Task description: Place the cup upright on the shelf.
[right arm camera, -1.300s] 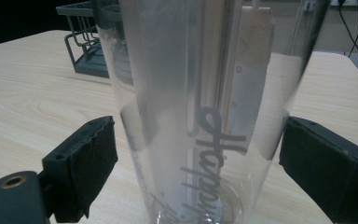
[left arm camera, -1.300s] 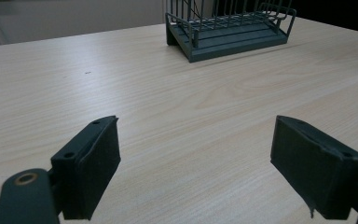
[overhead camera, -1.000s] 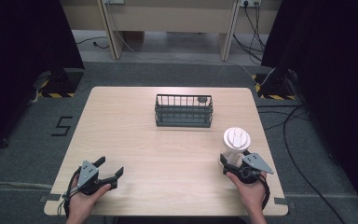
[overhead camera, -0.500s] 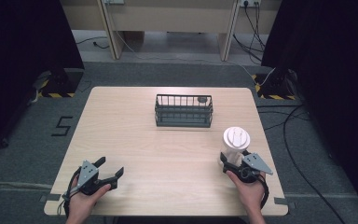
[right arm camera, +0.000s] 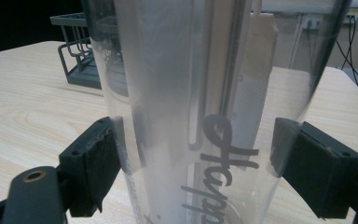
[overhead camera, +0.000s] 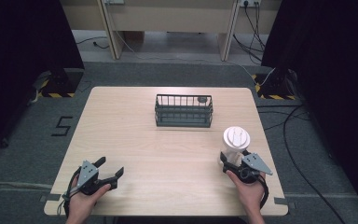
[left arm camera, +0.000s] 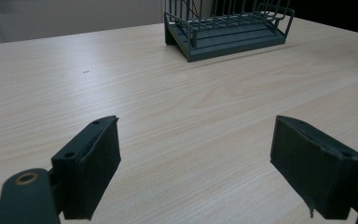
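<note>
A clear plastic tumbler (overhead camera: 236,140) with a white lid stands upright near the table's right front. In the right gripper view the tumbler (right arm camera: 200,93) shows dark lettering and a straw inside. My right gripper (overhead camera: 228,163) is open, its jaws set on either side of the tumbler's lower part, close to its walls. My left gripper (overhead camera: 109,168) rests near the left front edge, open with nothing between its jaws; in the left gripper view the gripper (left arm camera: 196,163) has bare wood ahead of it.
A dark wire basket (overhead camera: 183,112) stands at the middle back of the wooden table (overhead camera: 135,140), with a small grey object (overhead camera: 202,99) in its far right corner. The basket (left arm camera: 228,28) is far ahead of the left gripper. Cables lie on the floor to the right.
</note>
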Motion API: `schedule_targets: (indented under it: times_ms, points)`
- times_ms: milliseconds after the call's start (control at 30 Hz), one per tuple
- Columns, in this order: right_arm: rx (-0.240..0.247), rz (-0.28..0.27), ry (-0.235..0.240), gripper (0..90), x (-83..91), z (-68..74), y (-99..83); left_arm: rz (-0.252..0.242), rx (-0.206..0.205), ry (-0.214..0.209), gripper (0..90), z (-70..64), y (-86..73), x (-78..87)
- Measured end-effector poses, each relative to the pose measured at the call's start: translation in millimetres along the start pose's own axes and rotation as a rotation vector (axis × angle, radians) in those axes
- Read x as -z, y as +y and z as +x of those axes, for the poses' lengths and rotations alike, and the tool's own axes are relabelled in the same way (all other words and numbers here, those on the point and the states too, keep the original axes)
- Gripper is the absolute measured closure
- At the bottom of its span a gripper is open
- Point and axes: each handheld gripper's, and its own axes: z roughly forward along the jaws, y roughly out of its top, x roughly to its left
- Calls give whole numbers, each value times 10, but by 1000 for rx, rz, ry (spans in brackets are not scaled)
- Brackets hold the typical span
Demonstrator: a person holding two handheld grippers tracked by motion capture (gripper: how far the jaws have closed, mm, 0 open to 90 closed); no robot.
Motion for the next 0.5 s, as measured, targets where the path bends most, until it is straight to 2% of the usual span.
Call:
schedule_targets:
  times_ms: [500]
  points:
    - [3, -17, -9, 184, 31, -39, 106, 1, 4, 3, 152, 0, -1, -3]
